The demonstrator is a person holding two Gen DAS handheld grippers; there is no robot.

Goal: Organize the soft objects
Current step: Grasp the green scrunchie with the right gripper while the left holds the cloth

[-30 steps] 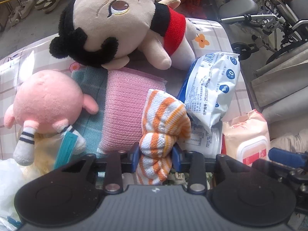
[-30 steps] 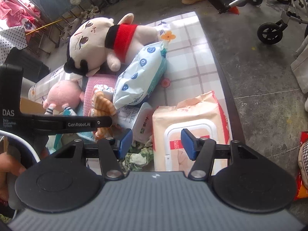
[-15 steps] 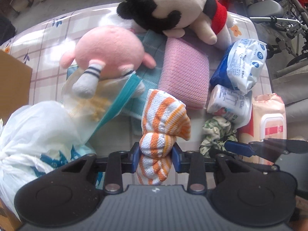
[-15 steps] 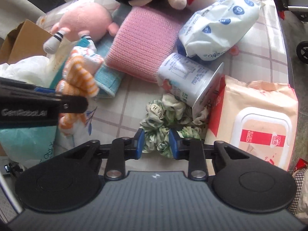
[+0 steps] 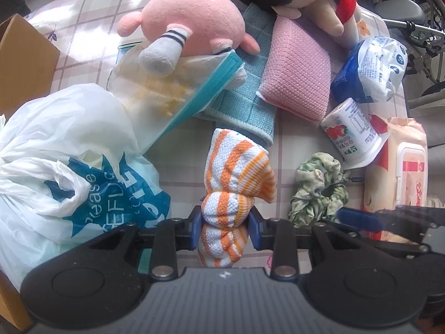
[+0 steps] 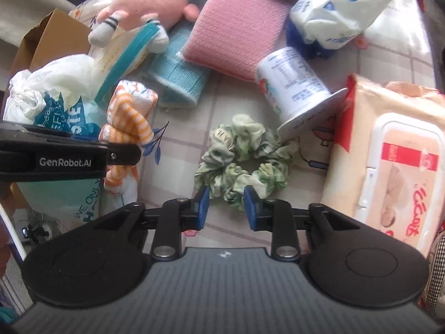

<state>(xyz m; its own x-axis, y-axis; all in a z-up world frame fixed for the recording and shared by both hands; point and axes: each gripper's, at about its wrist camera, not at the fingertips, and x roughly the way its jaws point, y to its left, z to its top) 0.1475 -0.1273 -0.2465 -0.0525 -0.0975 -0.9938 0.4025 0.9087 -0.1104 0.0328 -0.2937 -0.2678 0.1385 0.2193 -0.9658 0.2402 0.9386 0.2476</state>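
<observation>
An orange-and-white striped cloth [image 5: 236, 167] hangs bunched between the pads of my left gripper [image 5: 224, 229], which is shut on it above the checked tablecloth [image 5: 178, 144]. In the right wrist view the same cloth [image 6: 128, 117] hangs beside the left gripper's arm [image 6: 69, 156]. A green patterned scrunchie [image 6: 242, 156] lies on the tablecloth. My right gripper [image 6: 225, 208] points down at the scrunchie's near edge. Its jaws are opening, with a fold of the scrunchie in the gap and the pads not pressing on it. In the left wrist view the scrunchie [image 5: 319, 189] lies to the right of the cloth.
A white and blue plastic bag [image 5: 69, 172] and a cardboard box [image 5: 22, 64] are at the left. A pink plush [image 5: 192, 19], teal cloth [image 5: 244, 103], pink sponge [image 5: 297, 78], yogurt cup [image 6: 292, 83], tissue pack [image 6: 336, 8] and wipes pack [image 6: 389, 161] crowd the table.
My left gripper has carried the striped cloth away from the dolls toward the plastic bag. My right gripper came down onto the scrunchie, narrowed its jaws, then parted them a little.
</observation>
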